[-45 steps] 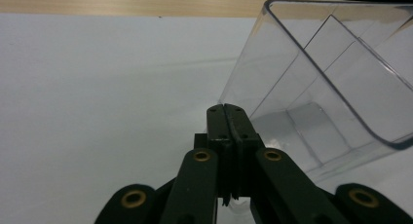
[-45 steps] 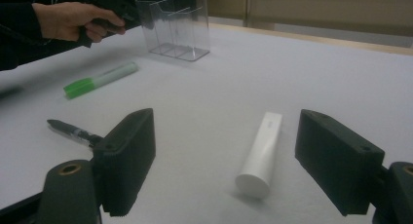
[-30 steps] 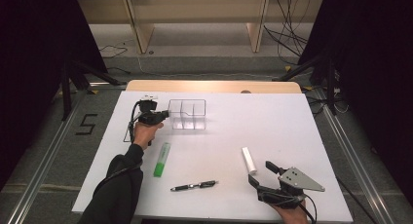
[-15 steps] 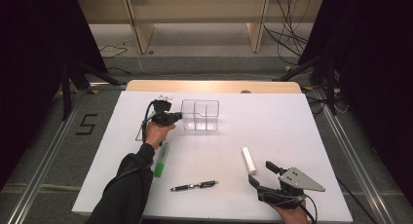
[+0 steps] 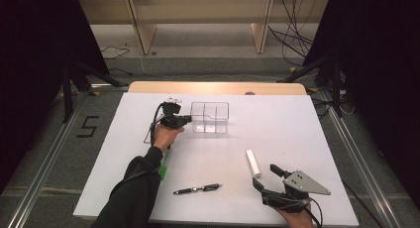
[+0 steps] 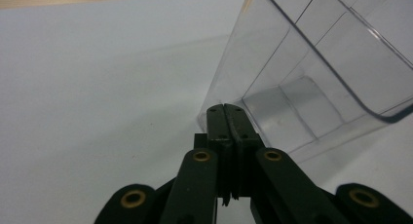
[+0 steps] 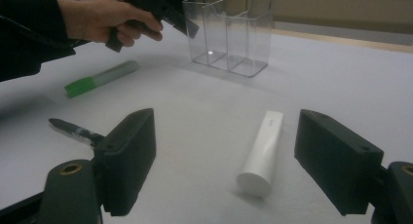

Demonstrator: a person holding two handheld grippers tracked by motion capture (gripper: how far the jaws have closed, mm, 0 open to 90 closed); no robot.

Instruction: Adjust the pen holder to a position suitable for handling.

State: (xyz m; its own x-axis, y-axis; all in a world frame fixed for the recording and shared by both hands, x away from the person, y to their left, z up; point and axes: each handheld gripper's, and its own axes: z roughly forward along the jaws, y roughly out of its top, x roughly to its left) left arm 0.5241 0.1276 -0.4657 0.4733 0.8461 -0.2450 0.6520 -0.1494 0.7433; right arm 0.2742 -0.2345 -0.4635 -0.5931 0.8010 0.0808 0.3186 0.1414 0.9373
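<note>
Organizer [image 5: 210, 117], clear and upright on the desk [image 5: 277, 139], stands just ahead of the clenched, empty left tool [image 5: 186, 120], touching its tip, while the right tool [image 7: 224, 160] gapes released around a white tube [image 7: 261, 153] without touching it.

Clear glossy plastic organizer [image 5: 210, 117]; matt white table [image 5: 277, 134].

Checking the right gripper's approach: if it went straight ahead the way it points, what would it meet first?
Probably the white tube, lying between the open right gripper jaws just ahead; exact depth is unclear.
</note>
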